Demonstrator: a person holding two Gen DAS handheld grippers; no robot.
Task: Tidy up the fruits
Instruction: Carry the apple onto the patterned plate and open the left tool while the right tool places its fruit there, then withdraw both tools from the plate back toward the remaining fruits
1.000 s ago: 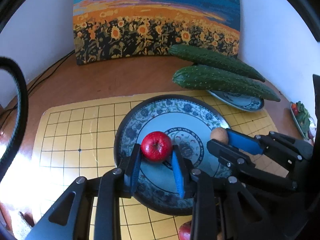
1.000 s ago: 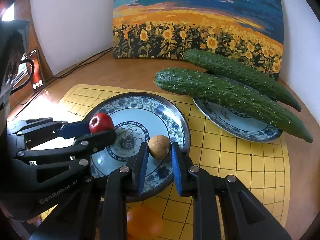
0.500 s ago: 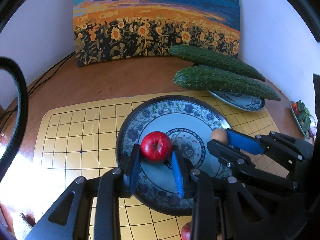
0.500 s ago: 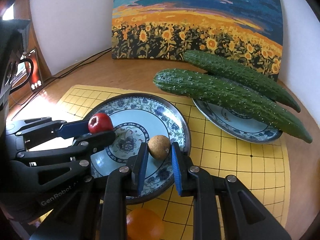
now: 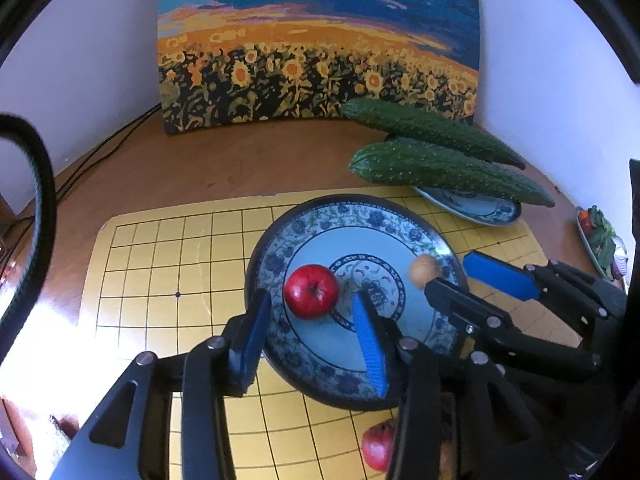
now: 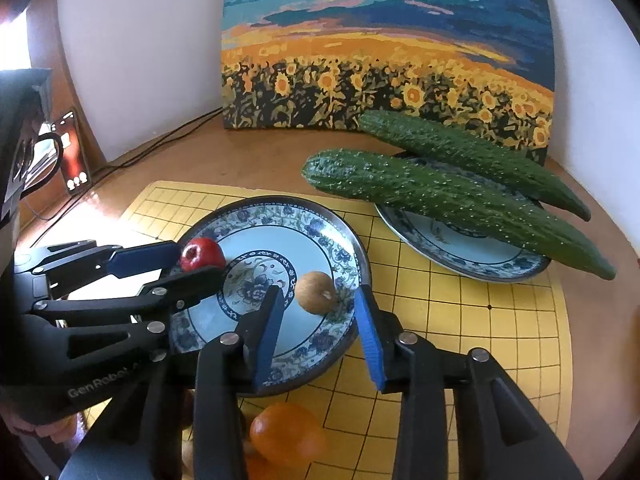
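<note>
Both sets of jaws have just been opening since the earlier frames, when each was pinched on its fruit; now the blue pads stand clear of the fruit on either side.

Nearest, on the yellow gridded mat, lies a round orange fruit, close below the right gripper's arms. From the left wrist view a second small red fruit shows at the near edge, half hidden behind the left gripper's frame.

Next out, the left gripper is parted a little way, with the shiny red apple between its fingertips, resting on the blue-and-white patterned round plate left of the centre medallion. A gap shows between the apple and each pad. The right gripper is likewise parted a little, and the small brown round fruit sits on the same plate between its pads, untouched, toward the plate's right side.

Farther right, a second blue-and-white plate carries two long dark green bumpy cucumbers, side by side and overhanging its rim.

Farthest, a sunflower-field painting leans on the white wall at the back of the brown wooden table, and dark cables run along the table to its left.
</note>
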